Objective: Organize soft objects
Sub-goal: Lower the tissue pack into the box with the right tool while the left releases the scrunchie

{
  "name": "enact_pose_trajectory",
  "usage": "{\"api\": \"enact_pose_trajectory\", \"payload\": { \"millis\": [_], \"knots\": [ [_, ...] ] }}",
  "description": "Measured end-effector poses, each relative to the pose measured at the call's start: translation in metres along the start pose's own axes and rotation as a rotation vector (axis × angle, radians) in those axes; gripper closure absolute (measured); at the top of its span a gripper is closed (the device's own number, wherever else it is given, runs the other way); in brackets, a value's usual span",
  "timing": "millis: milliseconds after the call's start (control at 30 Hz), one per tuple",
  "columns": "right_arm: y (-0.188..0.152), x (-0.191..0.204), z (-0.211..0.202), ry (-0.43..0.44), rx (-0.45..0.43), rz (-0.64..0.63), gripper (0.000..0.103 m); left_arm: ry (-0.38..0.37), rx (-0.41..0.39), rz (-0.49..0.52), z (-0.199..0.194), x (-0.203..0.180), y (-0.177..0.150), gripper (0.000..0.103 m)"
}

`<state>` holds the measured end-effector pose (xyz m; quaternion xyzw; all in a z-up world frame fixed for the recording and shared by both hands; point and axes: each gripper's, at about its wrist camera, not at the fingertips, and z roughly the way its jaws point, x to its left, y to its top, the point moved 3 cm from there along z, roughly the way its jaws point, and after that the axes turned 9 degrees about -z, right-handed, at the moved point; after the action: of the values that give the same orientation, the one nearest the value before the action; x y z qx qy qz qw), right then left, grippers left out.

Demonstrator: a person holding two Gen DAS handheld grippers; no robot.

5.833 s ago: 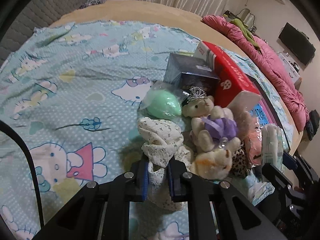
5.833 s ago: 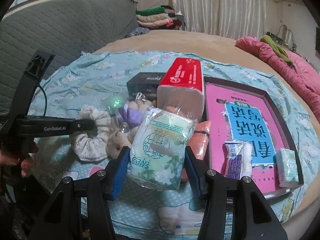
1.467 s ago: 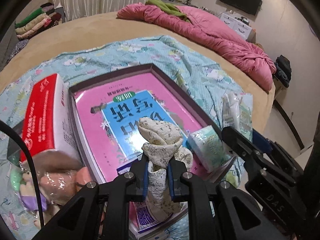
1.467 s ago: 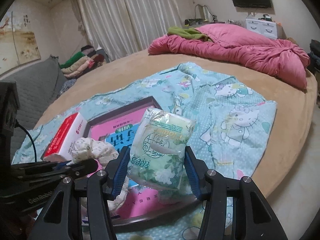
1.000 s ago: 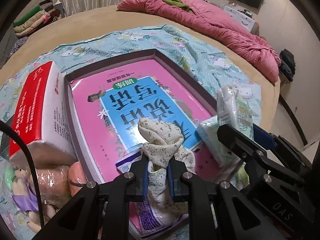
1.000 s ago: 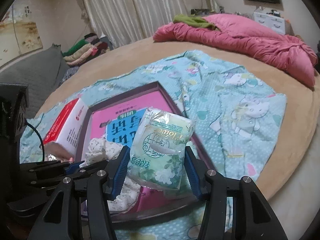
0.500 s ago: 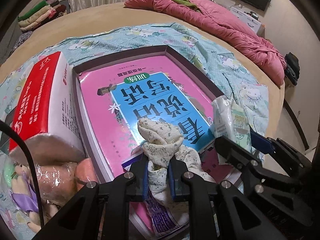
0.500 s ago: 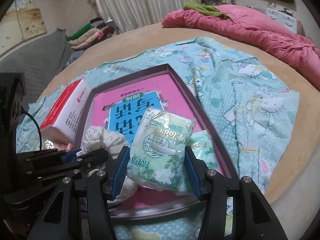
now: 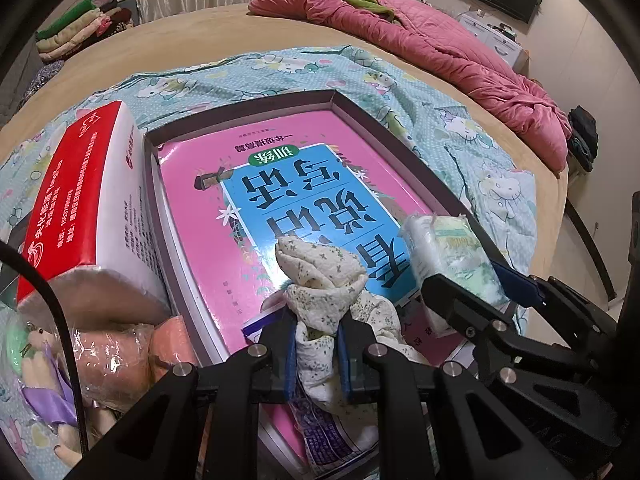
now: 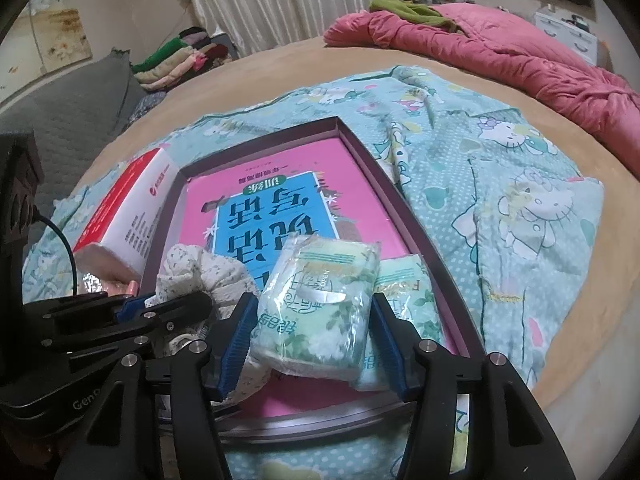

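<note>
Both loads are hanging over the tray's near end.
Left view: we are clamping the left gripper on the cloth above the tray; its tail may be snagging underneath. Right view: we are squeezing the right gripper on the pack, risking it landing crooked on another pack.

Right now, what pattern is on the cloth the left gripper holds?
Cream cloth with small dark floral specks; clearest in the left wrist view.
</note>
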<state>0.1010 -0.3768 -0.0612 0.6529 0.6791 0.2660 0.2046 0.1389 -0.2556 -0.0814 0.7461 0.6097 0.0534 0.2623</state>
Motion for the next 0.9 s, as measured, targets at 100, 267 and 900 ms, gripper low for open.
{"api": "enact_pose_trajectory", "payload": {
  "millis": [100, 267, 900],
  "knots": [
    [0.001, -0.005, -0.004, 0.002, -0.022, 0.028, 0.035, -0.001, 0.003, -0.001, 0.001, -0.001, 0.000, 0.086],
    [0.003, -0.015, -0.010, -0.007, -0.056, 0.072, 0.033, -0.004, 0.009, 0.011, 0.001, -0.004, -0.001, 0.086],
    [0.002, -0.026, -0.012, -0.034, -0.071, 0.122, 0.029, 0.032, 0.022, 0.046, -0.001, -0.013, -0.002, 0.054]
  ]
}}
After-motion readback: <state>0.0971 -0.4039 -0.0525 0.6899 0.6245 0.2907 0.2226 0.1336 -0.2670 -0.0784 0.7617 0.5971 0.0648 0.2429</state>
